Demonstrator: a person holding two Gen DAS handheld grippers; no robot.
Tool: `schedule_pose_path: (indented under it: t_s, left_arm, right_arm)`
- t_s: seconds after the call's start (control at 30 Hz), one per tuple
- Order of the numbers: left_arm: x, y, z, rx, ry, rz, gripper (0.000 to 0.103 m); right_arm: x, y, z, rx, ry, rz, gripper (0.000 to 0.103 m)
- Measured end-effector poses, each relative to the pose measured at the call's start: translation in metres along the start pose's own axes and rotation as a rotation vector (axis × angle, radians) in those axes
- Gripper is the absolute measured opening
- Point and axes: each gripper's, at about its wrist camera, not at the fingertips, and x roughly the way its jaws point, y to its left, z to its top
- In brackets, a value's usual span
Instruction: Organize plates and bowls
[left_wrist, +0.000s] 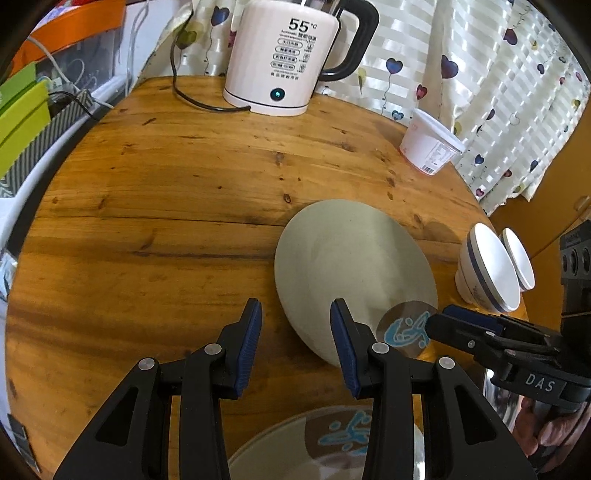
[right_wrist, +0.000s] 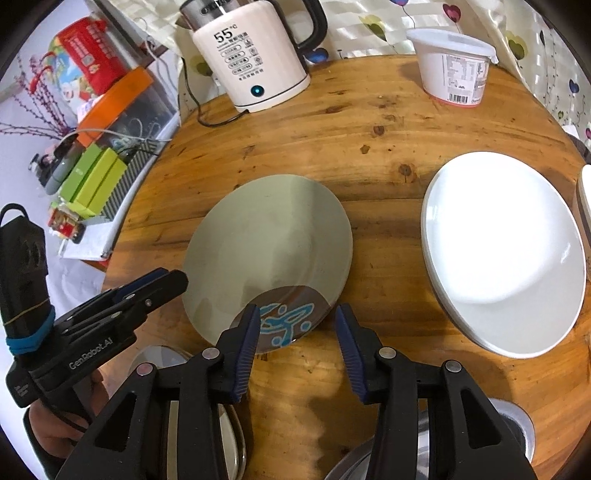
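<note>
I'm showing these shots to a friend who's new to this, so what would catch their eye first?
Probably the grey-green plate in the middle of the round wooden table, with a smaller grey saucer bearing a blue motif lying on its near edge. To its right sits a bright white plate. At the far edge stands a white electric kettle printed with 55, and a white lidded tub to its right.

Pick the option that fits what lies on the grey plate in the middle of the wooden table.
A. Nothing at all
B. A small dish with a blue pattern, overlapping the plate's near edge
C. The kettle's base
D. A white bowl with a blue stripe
B: the small dish with a blue pattern overlaps the near rim of the grey plate.
</note>
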Motion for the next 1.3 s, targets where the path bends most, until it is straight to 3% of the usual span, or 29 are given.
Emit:
schedule_pose_path:
  t_s: [0.67, 1.3]
  left_arm:
    - [0.025, -0.005, 0.010, 0.042, 0.026, 0.003, 0.036]
    - [0.010, -0.006, 0.006, 0.035, 0.001, 0.024, 0.036]
  right_arm:
    - [0.023, -0.006, 0.014, 0.029, 0.038, -0.030, 0.032]
    - [0.011, 0.002, 0.013, -0.003, 0.002, -0.012, 0.030]
